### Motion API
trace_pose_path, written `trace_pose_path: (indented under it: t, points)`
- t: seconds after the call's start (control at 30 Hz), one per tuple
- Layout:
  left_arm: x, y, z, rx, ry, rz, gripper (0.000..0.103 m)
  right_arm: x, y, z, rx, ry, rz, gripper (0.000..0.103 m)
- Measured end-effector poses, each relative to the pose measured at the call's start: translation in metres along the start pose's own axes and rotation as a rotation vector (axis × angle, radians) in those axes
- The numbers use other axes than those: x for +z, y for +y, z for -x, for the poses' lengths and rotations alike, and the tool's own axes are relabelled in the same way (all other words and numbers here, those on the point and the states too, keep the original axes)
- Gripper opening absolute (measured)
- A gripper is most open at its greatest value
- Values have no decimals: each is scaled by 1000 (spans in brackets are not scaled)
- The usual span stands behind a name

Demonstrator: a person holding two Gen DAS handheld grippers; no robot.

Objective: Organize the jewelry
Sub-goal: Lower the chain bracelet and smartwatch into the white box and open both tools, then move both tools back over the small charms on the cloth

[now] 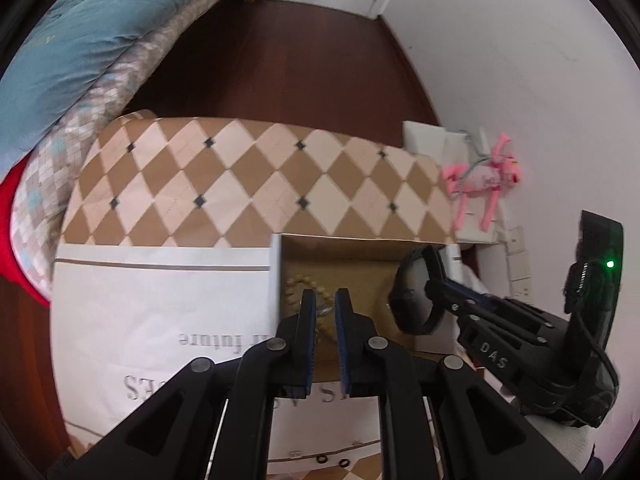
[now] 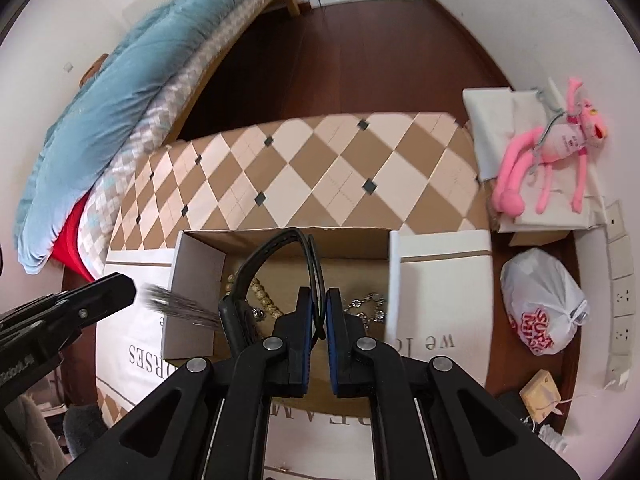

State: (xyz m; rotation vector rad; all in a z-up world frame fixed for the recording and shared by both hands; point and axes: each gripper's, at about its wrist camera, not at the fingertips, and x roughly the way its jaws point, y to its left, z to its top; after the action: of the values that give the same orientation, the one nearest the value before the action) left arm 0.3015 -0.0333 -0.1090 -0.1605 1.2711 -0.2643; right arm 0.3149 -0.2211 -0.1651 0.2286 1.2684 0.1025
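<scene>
Nearest, right claw (image 2: 317, 312) pinching the strap of a black watch (image 2: 276, 264), loop arching up and away, hanging right above the open cardboard box (image 2: 280, 236). Left claw (image 1: 325, 308) nearly pressed together, something shiny and blurred possibly caught between, also over the box. Below, wooden bead bracelet (image 2: 262, 294) at left, silver chain (image 2: 370, 304) at right. Beyond, checkered tabletop (image 2: 320, 168).
</scene>
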Motion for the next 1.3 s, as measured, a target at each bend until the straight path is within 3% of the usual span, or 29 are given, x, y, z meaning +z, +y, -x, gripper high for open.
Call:
trace_pose_path:
  t: [0.03,0.07,0.1,0.13,0.17,0.27,0.37,0.43,0.5,0.67,0.87,1.3]
  points:
    - [1,1,0,8,-4,4,19,1,1,-2,-9,4,0,29]
    - [1,2,1,19,-7,3,40,2,0,-3,-16,11,-4,41]
    - [1,3,1,36,-13,-3,54,3,0,-2,-11,9,-8,58]
    - [1,4,2,54,-24,-6,77,3,-1,0,-18,3,-2,61]
    - [0,5,4,75,-42,-10,84,2,0,3,-36,-11,6,61]
    - [-7,9,4,135,-55,-19,86,-3,1,13,-89,-41,20,61]
    - [-18,15,-1,190,-53,-26,102,-13,3,22,-164,-66,44,64]
    - [-27,17,-4,209,-60,-31,102,-21,4,25,-214,-77,60,93]
    - [-38,19,-9,238,-58,-29,102,-32,5,25,-251,-76,70,101]
    - [-55,21,-18,257,-51,-13,102,-48,5,22,-308,-70,84,103]
    - [-62,17,-16,269,-62,-11,102,-57,3,30,-305,-77,61,103]
    - [-83,3,41,285,-180,-9,102,-79,10,86,-324,-194,48,103]
